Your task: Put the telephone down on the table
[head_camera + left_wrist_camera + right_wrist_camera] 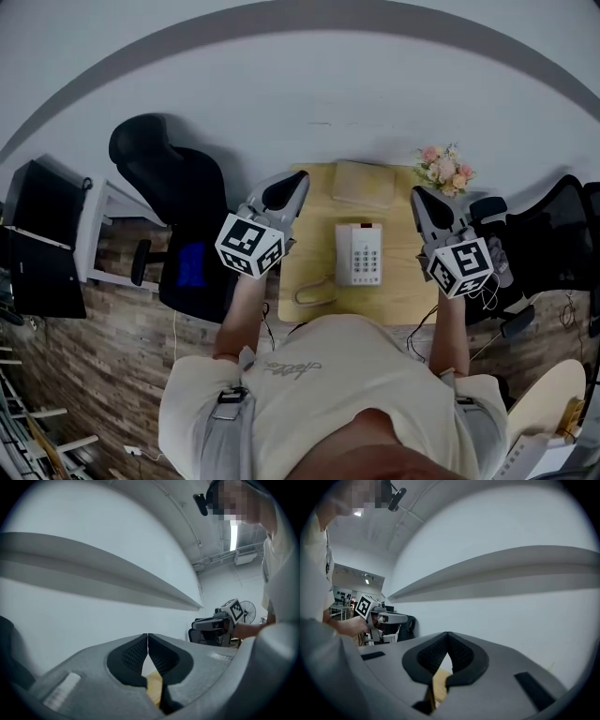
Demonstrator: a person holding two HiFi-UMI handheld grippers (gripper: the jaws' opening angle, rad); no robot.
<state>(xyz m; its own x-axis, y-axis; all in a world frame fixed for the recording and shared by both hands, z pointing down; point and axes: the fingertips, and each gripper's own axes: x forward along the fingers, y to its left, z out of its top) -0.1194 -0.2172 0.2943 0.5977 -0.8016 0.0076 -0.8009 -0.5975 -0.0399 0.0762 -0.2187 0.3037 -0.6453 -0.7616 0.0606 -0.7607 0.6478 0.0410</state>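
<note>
A white telephone (359,254) with a keypad lies flat in the middle of a small wooden table (407,302), its cord (314,292) looping off to the left. My left gripper (286,191) hovers over the table's left edge, shut and empty. My right gripper (422,199) hangs over the right edge, also shut with nothing in it. Neither touches the phone. In the left gripper view the jaws (147,638) meet tip to tip, facing a white wall, with the right gripper (213,624) off to the side. The right gripper view shows its jaws (448,636) closed, and the left gripper (380,617) beyond.
A beige pad (364,183) and a small bunch of flowers (446,169) sit at the table's far edge against the white wall. A black office chair (169,178) stands left of the table, another black chair (553,225) right. Dark equipment (42,239) stands at far left.
</note>
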